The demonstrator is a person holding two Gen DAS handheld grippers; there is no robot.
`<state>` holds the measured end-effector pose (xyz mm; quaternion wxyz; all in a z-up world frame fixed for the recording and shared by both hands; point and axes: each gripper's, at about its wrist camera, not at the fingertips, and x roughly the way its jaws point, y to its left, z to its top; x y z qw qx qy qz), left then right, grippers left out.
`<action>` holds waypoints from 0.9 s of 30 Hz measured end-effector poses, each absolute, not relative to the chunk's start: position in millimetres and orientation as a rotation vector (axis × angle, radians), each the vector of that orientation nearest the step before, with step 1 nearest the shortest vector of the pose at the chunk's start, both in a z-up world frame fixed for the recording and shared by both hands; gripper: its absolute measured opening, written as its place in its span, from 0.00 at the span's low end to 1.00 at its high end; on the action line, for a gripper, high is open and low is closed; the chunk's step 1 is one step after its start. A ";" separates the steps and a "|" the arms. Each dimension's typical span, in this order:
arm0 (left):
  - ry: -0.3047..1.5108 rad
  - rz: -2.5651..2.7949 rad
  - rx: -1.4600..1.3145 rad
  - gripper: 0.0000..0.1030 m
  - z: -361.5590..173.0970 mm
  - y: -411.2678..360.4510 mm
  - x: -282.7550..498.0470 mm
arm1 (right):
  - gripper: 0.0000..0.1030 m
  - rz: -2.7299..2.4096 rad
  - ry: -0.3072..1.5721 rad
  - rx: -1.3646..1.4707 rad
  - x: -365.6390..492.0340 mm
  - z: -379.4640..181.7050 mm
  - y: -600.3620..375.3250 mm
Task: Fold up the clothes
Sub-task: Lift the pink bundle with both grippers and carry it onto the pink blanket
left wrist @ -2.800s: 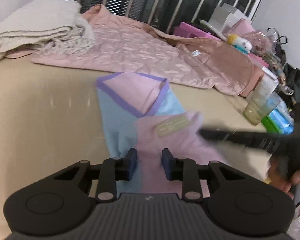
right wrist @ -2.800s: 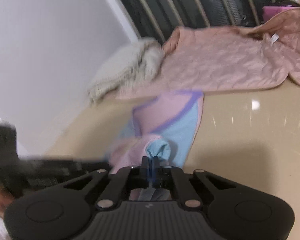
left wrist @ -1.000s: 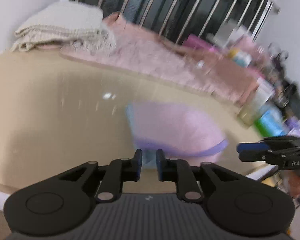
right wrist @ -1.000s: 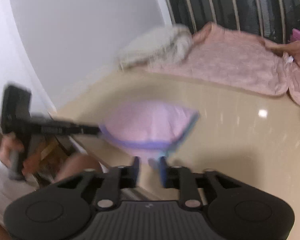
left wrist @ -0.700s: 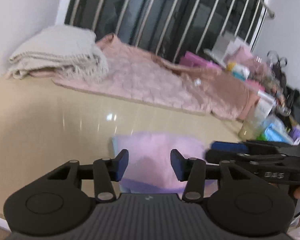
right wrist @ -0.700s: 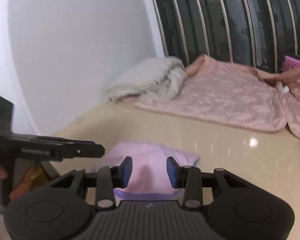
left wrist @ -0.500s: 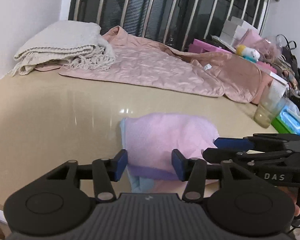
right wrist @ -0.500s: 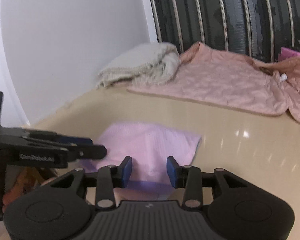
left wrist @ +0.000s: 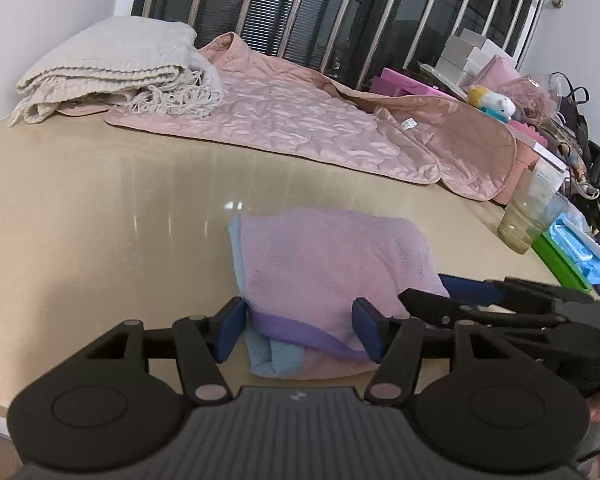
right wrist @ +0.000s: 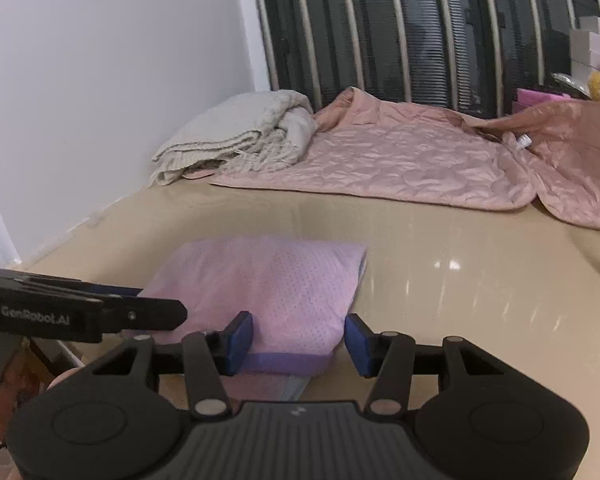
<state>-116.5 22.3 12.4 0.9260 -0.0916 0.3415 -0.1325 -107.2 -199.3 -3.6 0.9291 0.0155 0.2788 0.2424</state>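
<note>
A small pink garment with purple trim and light blue parts lies folded into a compact bundle near the front edge of the beige table. It also shows in the right wrist view. My left gripper is open and empty, its jaws on either side of the bundle's near edge. My right gripper is open and empty at the same near edge. The right gripper's fingers reach in from the right in the left wrist view. The left gripper's fingers reach in from the left in the right wrist view.
A pink quilted cover and a folded cream blanket lie at the back of the table. A plastic cup, blue and green packs and boxes stand at the right. A white wall is on the left.
Both grippers let go of the garment and opened wide. The garment went from held and moving to lying folded on the table. Both grippers now hover at its near edge.
</note>
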 end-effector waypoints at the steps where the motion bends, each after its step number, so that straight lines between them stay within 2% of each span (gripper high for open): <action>1: 0.704 -0.275 -0.196 0.58 12.5 23.3 -115.6 | 0.48 0.497 0.568 0.037 -108.1 -4.9 -199.0; 4: 0.718 -0.281 -0.198 0.57 13.6 21.5 -113.1 | 0.39 0.499 0.558 0.054 -110.7 -8.7 -198.1; 7: 0.720 -0.282 -0.200 0.43 12.8 16.4 -114.1 | 0.32 0.501 0.548 0.071 -113.3 -12.6 -197.1; 8: 0.716 -0.284 -0.215 0.29 11.1 16.0 -115.3 | 0.26 0.502 0.545 0.076 -114.2 -13.9 -196.8; 9: 0.722 -0.289 -0.243 0.19 9.7 16.8 -114.9 | 0.22 0.499 0.540 0.058 -114.8 -14.5 -193.5; 11: 0.734 -0.286 -0.293 0.16 9.9 18.9 -112.7 | 0.14 0.495 0.533 0.022 -115.9 -13.3 -186.4; 14: 0.670 -0.295 -0.252 0.14 24.0 15.6 -111.4 | 0.09 0.492 0.528 0.025 -113.7 -5.7 -183.6; 18: 0.571 -0.327 -0.202 0.12 54.9 8.4 -103.7 | 0.08 0.476 0.463 0.066 -108.4 17.9 -190.8; 27: 0.410 -0.423 -0.125 0.12 130.8 -17.9 -44.4 | 0.08 0.419 0.232 -0.044 -68.6 106.7 -204.0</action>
